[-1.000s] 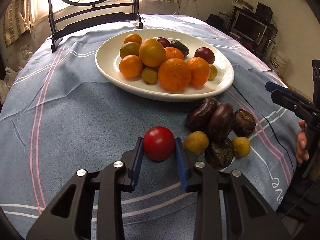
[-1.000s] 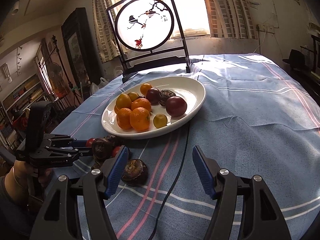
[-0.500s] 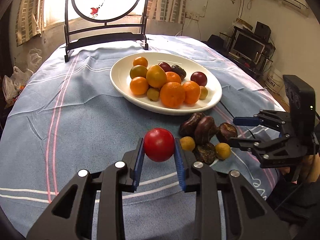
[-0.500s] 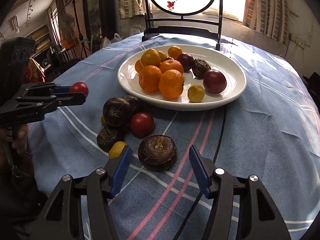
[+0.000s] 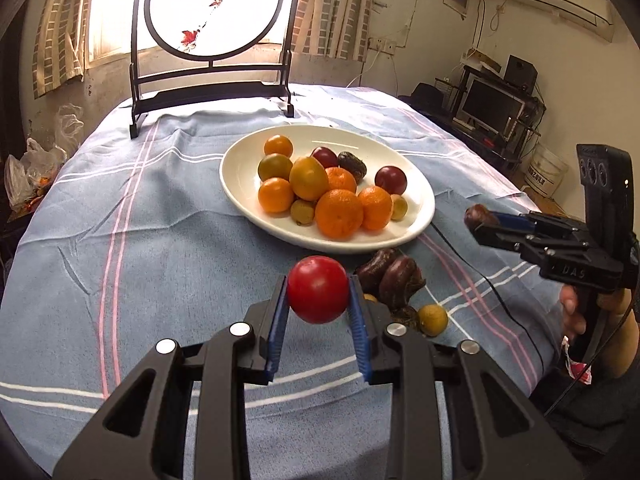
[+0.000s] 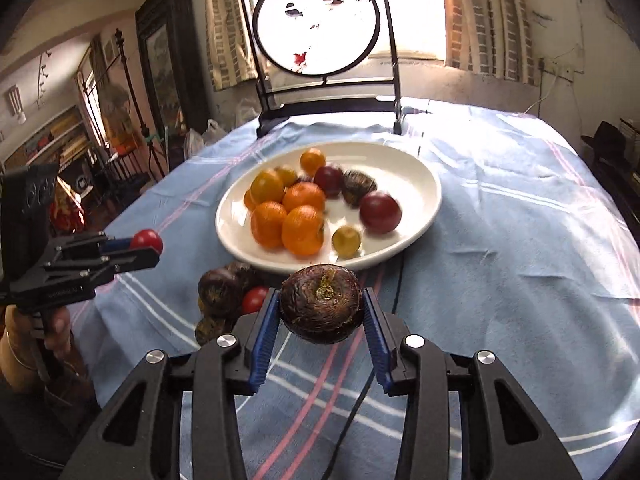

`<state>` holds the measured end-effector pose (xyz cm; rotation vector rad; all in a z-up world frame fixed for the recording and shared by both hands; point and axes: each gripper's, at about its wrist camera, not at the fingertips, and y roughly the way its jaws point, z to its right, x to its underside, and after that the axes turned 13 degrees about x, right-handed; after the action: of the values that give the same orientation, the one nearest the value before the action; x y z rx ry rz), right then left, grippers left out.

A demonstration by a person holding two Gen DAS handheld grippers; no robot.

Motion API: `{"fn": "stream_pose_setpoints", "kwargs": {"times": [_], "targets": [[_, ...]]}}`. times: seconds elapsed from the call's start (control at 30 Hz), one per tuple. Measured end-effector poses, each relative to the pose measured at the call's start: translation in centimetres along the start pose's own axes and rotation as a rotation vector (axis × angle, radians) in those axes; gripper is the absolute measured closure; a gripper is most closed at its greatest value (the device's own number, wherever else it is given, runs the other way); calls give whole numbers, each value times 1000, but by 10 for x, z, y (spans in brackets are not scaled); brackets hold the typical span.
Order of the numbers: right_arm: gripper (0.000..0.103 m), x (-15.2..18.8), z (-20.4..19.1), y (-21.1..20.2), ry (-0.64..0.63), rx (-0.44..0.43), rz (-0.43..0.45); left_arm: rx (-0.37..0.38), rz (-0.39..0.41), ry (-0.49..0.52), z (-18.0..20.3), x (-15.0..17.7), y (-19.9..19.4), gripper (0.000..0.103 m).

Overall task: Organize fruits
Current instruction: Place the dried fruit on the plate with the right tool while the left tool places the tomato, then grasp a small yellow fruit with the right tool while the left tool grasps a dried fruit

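Left gripper (image 5: 318, 312) has the red tomato (image 5: 318, 289) clamped between its blue pads, lifted clear of the blue striped tablecloth (image 5: 140, 248), low centre of the left wrist view. Over in the right wrist view, the right gripper (image 6: 322, 320) is squeezing a dark wrinkled fruit (image 6: 322, 304) (stem scar facing the camera), its jaws having just been closing, and both pads now press on its sides; it too hangs above the cloth.

The white plate (image 5: 240, 168) sits at mid frame, beyond both grippers, piled with oranges (image 5: 339, 213), two dark red plums (image 5: 391, 179), one dark wrinkled fruit and a few small yellow ones. Just in front of the plate, a loose cluster lies on the cloth: dark fruits (image 5: 400, 282) touching each other, a small yellow fruit (image 5: 432, 320) beside them and, seen from the right wrist, another small red tomato (image 6: 255, 299) tucked against them.

A black cable (image 5: 480, 280) runs across the cloth at the right. At the top of the frame, a round painted screen on a black stand (image 5: 212, 12) rests at the table's far edge, backlit by the window.
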<state>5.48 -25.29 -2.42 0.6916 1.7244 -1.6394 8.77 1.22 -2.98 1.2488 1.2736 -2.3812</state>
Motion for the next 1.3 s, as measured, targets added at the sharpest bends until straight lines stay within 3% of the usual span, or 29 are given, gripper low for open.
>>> {"fn": "stream_pose_setpoints", "kwargs": {"times": [0.2, 0.37, 0.53, 0.57, 0.63, 0.7, 0.93, 1.13, 1.3], "targets": [[62, -62, 15, 20, 19, 27, 63, 10, 25, 16, -3, -62, 22, 75], [61, -94, 15, 81, 43, 44, -2, -11, -8, -23, -18, -106, 72, 75], [60, -105, 9, 120, 53, 30, -47, -16, -56, -94, -42, -125, 113, 74], [52, -105, 7, 122, 46, 36, -40, -13, -64, -105, -46, -125, 117, 74], [48, -107, 3, 119, 42, 52, -22, -17, -61, -122, -49, -127, 118, 63], [48, -106, 2, 111, 41, 44, -12, -25, -26, -122, -47, -126, 108, 44], [48, -71, 0, 58, 17, 9, 10, -23, 21, -64, -22, -93, 51, 34], [48, 1, -28, 12, -98, -108, -55, -37, -59, 33, 9, -18, 19, 27], [48, 36, -59, 10, -202, -118, -98, -71, -130, 68, 22, 31, 20, 27]]}}
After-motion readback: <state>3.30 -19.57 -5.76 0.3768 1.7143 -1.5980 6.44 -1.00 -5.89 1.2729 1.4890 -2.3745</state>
